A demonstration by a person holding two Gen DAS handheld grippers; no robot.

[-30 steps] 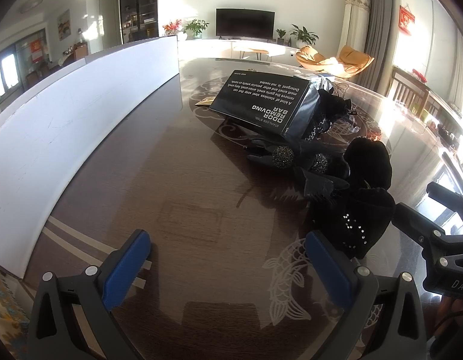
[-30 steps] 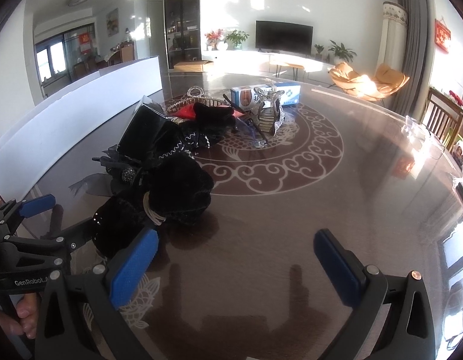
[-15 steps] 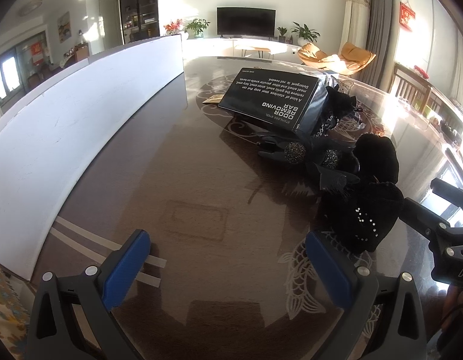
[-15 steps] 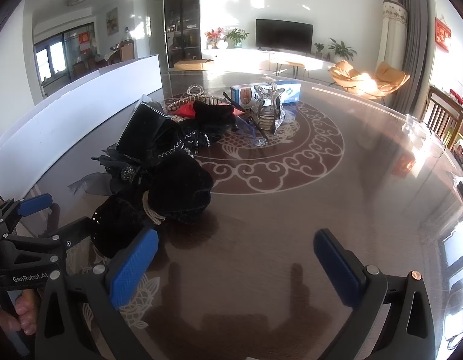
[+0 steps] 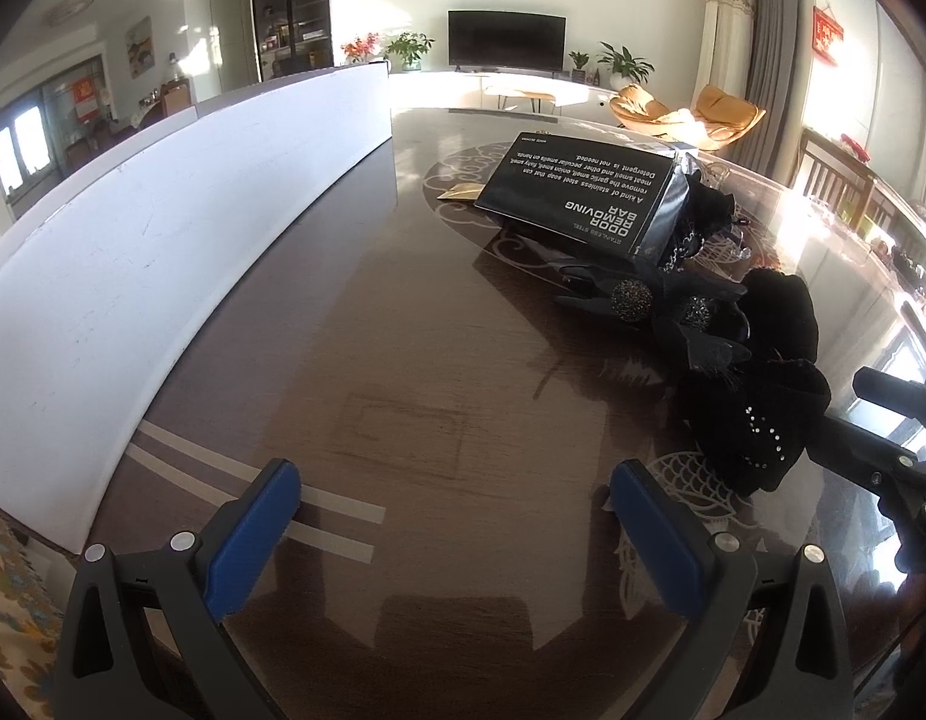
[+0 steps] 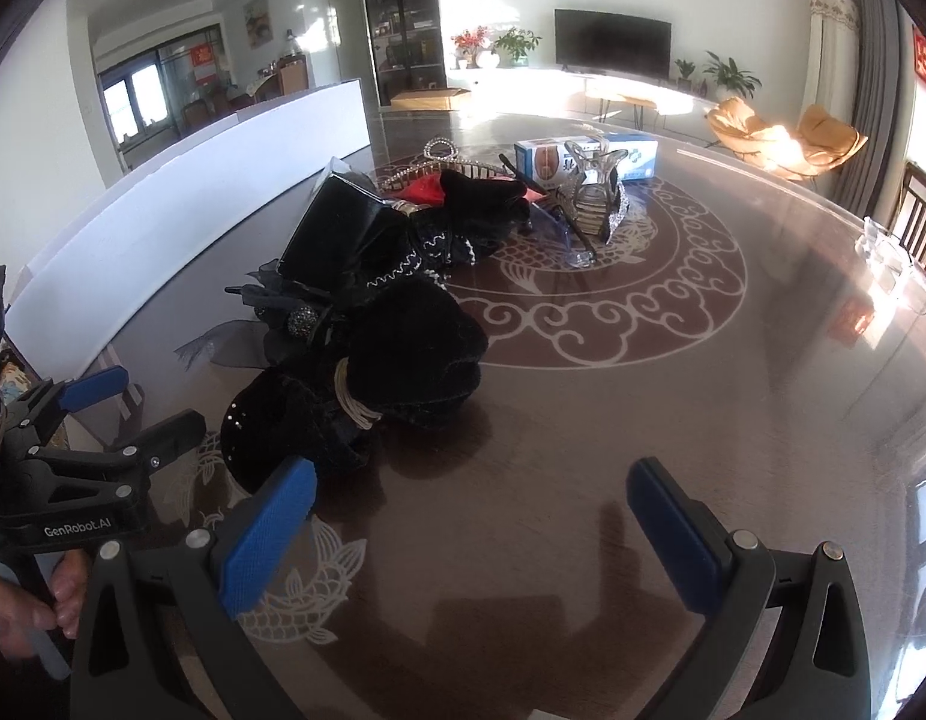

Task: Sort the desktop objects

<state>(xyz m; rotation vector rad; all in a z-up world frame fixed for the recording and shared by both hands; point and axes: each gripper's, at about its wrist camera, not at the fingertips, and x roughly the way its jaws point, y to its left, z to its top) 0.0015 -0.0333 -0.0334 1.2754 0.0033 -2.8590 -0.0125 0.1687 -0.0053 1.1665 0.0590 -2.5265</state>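
Two hand-held grippers are hovering low over a glossy brown round table [image 6: 733, 396], both with blue-padded jaws spread wide and gripping nothing. The left gripper [image 5: 456, 516] is pointing across bare tabletop towards a long white board [image 5: 162, 240] standing on edge along the table's far left side. In the right wrist view this same gripper [image 6: 120, 408] is sitting at the left edge of frame, a person's hand [image 6: 24, 606] curling around its handle from below.

The right gripper [image 6: 472, 510] is aiming across the table towards its ornamented centre, its left pad [image 6: 264, 534] lying just beside the nearest piece of a heap of black velvet hair accessories [image 6: 396, 354]. In the left wrist view that heap [image 5: 757, 396] is sprawling to the right of the open jaws, with a rhinestone-dotted scrunchie [image 5: 757, 438] nearest and a black hair clip with glittery balls [image 5: 634, 300] behind it.

A black box printed "ODOR REMOVING BAR" [image 5: 583, 198] is resting tilted on the far end of the heap. Beyond it, a silver tiara [image 6: 438, 162], a red item [image 6: 426, 189], a clear pair of glasses [image 6: 565, 234], a sparkling claw clip [image 6: 595, 192] and a white-and-blue carton [image 6: 583, 159] are lying close together near the table's middle.
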